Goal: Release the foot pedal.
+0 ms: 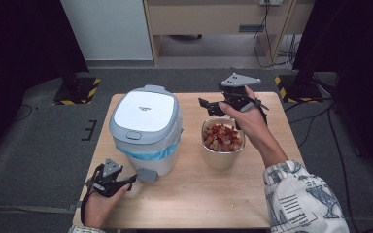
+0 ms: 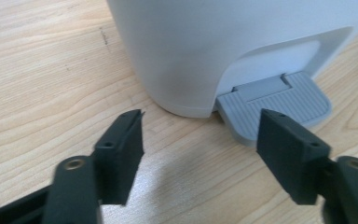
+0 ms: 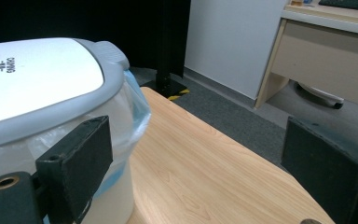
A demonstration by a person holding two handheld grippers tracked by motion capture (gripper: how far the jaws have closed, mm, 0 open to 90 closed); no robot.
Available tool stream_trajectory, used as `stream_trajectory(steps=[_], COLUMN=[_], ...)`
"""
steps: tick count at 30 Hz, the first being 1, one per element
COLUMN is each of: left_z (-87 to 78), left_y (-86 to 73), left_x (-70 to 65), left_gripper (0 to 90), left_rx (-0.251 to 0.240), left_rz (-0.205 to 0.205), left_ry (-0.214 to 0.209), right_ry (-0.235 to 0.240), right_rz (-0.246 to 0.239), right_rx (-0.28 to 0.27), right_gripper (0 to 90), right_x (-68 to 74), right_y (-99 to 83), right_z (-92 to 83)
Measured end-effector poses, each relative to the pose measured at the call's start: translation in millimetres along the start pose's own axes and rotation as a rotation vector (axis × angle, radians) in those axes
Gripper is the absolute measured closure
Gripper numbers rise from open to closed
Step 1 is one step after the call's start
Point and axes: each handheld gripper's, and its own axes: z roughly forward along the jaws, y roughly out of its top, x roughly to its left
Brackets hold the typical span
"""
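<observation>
A white pedal bin [image 1: 145,127] with a grey-rimmed shut lid [image 3: 37,79] and a blue bag liner [image 3: 139,105] stands on the left half of the wooden table [image 1: 189,194]. Its grey foot pedal [image 2: 275,107] sticks out at the front base. My left gripper [image 1: 130,181] sits low on the table, open, with the pedal just ahead of its right jaw [image 2: 203,135]. To the bin's right stands a metal container [image 1: 222,143] of red and beige food scraps. My right gripper [image 1: 205,108] hovers open over the container's far rim, pointing at the bin [image 3: 200,158].
The table's far edge [image 3: 205,121] drops to grey carpet. A beige desk [image 3: 326,51] and a white wall stand beyond. Black stands with yellow-black striped bases [image 1: 77,90] flank the table's far corners. Bare wood lies in front of the container.
</observation>
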Motion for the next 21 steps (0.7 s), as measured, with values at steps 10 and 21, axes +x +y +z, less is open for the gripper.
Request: stream_trajectory(steps=[10, 21], left_z=[6.8, 8.2], left_y=[-1.7, -3.2], left_x=[2.1, 5.4], left_gripper=[12.5, 7.7], left_rx=[0.025, 0.015], left_rz=[0.006, 0.010], left_ry=[0.014, 0.035], right_ry=[-0.035, -0.107], right_rz=[0.020, 0.046], right_rx=[0.007, 0.014], right_gripper=[8.4, 8.3], right_x=[-11.9, -30.2], right_y=[-8.9, -20.7], right_z=[-10.7, -25.0])
